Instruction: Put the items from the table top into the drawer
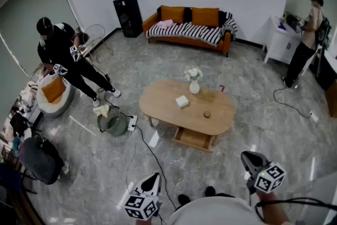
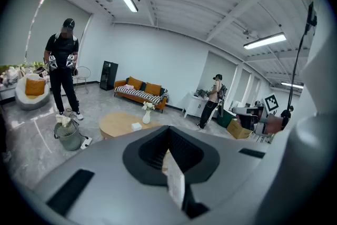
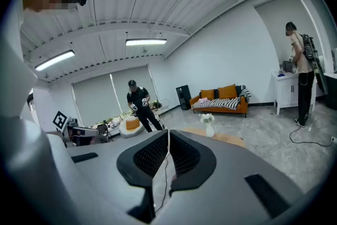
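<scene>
Your left gripper (image 1: 152, 180) had its jaws together with nothing between them, and your right gripper (image 1: 249, 157) was pressed shut and empty as well. Both hung low and close to your body, tipped a little downward. Straight ahead of them, and well apart from both, stood the oval wooden table (image 1: 158, 98), so the step in hand looked like the walk-up, with no grasp begun. To do it well, you needed to close in on the side nearest you, open one pair of jaws before reaching, and take the item closest to that gripper first, keeping clear of the cable on the floor beyond the left gripper. On the top I counted one vase (image 1: 194, 86) of flowers farthest from you, one white box (image 1: 182, 101) nearer the left gripper, and one small dark round thing (image 1: 207, 114) nearer the right. There was also a red speck at the far edge, too small to name. One drawer (image 1: 192, 139) appeared to stand open below the near rim.
</scene>
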The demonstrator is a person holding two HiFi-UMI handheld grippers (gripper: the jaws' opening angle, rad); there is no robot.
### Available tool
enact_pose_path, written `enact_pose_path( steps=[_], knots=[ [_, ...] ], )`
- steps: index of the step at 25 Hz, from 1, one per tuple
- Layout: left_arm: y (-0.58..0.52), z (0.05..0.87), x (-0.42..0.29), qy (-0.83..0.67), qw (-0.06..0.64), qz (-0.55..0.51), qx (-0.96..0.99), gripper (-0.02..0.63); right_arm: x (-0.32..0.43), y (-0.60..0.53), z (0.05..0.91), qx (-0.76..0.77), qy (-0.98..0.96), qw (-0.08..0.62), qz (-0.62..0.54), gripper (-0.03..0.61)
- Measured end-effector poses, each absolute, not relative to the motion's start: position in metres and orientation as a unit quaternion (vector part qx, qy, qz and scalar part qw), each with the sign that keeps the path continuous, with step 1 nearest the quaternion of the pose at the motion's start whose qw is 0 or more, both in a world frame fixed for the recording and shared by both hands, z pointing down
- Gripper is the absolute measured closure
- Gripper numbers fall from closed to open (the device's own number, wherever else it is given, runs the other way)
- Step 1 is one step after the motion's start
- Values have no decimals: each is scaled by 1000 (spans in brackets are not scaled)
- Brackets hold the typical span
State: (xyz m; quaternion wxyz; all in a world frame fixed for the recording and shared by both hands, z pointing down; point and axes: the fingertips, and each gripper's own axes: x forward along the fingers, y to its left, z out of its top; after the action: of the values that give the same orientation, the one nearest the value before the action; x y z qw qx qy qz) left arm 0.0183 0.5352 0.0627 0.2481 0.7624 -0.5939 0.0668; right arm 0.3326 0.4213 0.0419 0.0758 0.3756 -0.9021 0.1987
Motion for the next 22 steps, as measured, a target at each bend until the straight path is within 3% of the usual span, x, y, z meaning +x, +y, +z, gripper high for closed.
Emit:
enact_pose_path(
  steps=[22],
  knots=[
    [542,76,-3,-571,258,69,776,612,314,427,43,389,-896,96,192,537]
  ],
)
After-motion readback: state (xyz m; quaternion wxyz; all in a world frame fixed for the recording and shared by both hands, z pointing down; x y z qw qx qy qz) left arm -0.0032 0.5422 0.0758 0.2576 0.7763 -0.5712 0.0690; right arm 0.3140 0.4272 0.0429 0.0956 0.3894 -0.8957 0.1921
